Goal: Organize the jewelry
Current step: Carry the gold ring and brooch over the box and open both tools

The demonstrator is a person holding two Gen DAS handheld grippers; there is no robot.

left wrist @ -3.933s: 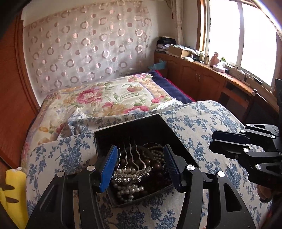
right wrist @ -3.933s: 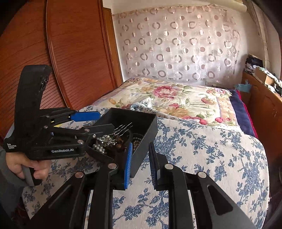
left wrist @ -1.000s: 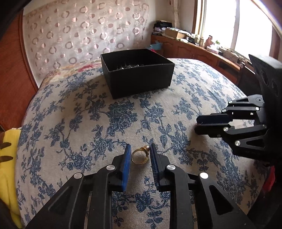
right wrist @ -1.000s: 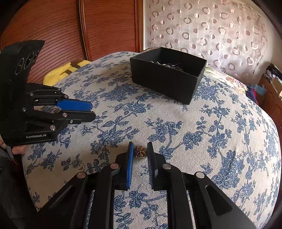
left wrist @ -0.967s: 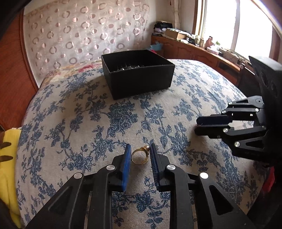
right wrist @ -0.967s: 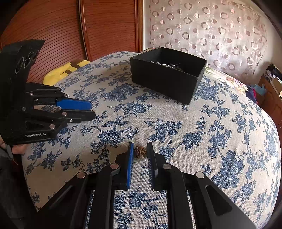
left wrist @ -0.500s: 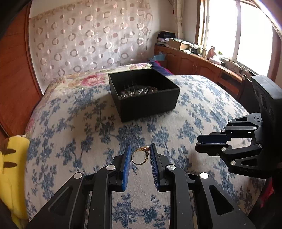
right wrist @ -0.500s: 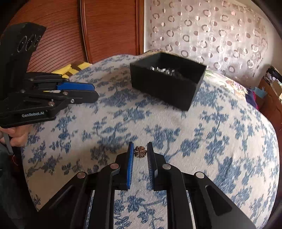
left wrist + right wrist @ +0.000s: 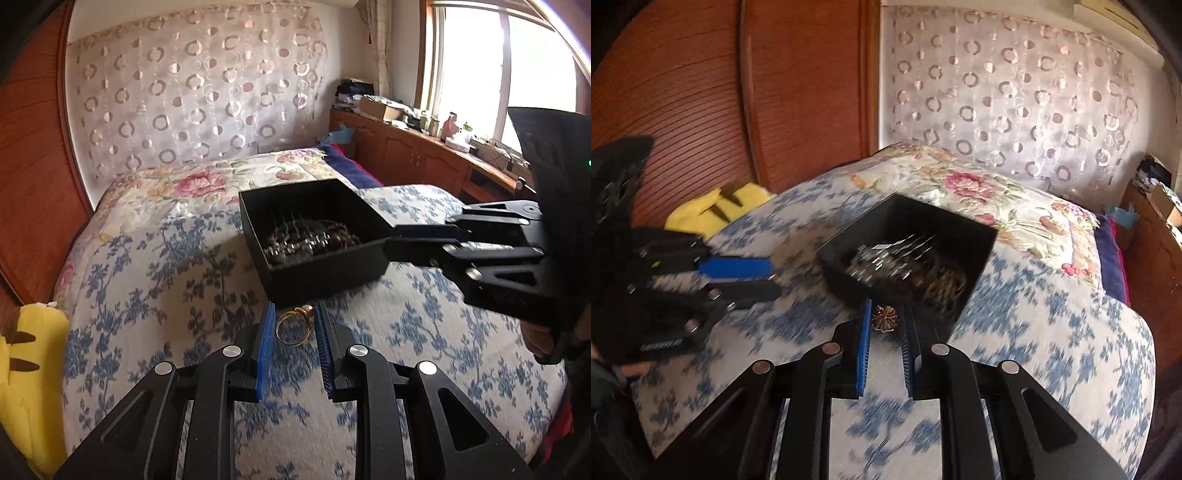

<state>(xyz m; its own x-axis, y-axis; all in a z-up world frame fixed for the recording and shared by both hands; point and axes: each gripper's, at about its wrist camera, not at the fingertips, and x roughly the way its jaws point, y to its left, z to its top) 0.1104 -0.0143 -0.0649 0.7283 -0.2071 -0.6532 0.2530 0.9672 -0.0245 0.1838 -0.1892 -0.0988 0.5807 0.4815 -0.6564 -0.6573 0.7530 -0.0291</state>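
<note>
Gold metal catches the light between the ribbed blue pads of the left gripper (image 9: pixel 293 326): a thin round ring (image 9: pixel 293 328) with a small pale bead on its band, pinched from both sides and held above the cloth, just short of the black box (image 9: pixel 321 269). The right gripper (image 9: pixel 885 319) is closed to a narrow gap on a small brown flower-shaped piece (image 9: pixel 885 318), lobed and dull bronze in finish; whether it is a brooch or an earring cannot be told. It too is just before the near wall of the box.

That box is square, matt and straight-walled, open at the top, sitting on a cream cloth printed with blue flowers (image 9: pixel 177 280). Inside lies a heap of dark beads and pearl-like balls with thin metal prongs standing up, but in the right wrist view the heap is smeared by motion blur and single pieces cannot be separated. The box's near right corner is covered in the left wrist view by the right gripper's black fingers. A yellow soft object (image 9: pixel 26 369) at the left edge is cut off by the frame.
</note>
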